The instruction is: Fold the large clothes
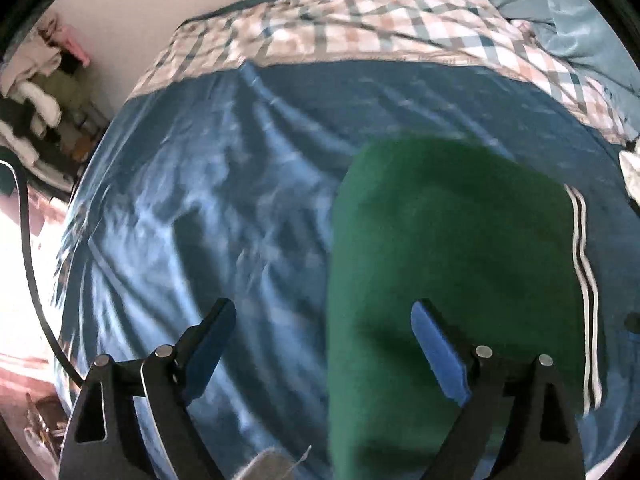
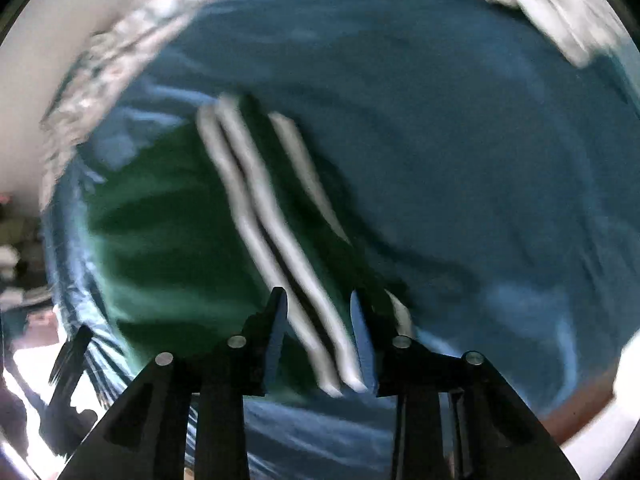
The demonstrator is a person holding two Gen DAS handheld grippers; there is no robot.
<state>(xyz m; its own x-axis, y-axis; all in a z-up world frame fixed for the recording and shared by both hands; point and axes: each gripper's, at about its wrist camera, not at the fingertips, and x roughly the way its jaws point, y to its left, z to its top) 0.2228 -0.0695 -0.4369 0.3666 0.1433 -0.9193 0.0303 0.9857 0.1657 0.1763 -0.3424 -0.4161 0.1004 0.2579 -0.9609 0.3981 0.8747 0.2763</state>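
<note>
Your left gripper (image 1: pixel 324 340) stood wide open over the bed, its right finger above the green garment (image 1: pixel 440 248) and its left finger above bare blue sheet (image 1: pixel 200 184), gripping nothing. Your right gripper (image 2: pixel 319 320) was narrowed around the garment's white-striped edge (image 2: pixel 260 216), and with the blur you could not tell whether the pads truly pinched the cloth. That garment lay flat in the lower right of the left wrist view, its long axis running from the bottom of the frame up toward the middle, stripes along its right side. So the striped side lay at your right gripper, while the plain left edge sat between your left fingers, probably the nearer catch for that hand. Beyond it, a checked blanket (image 1: pixel 360 20) crossed the top of the frame, and cluttered laundry (image 1: pixel 32 92) filled the left edge.
</note>
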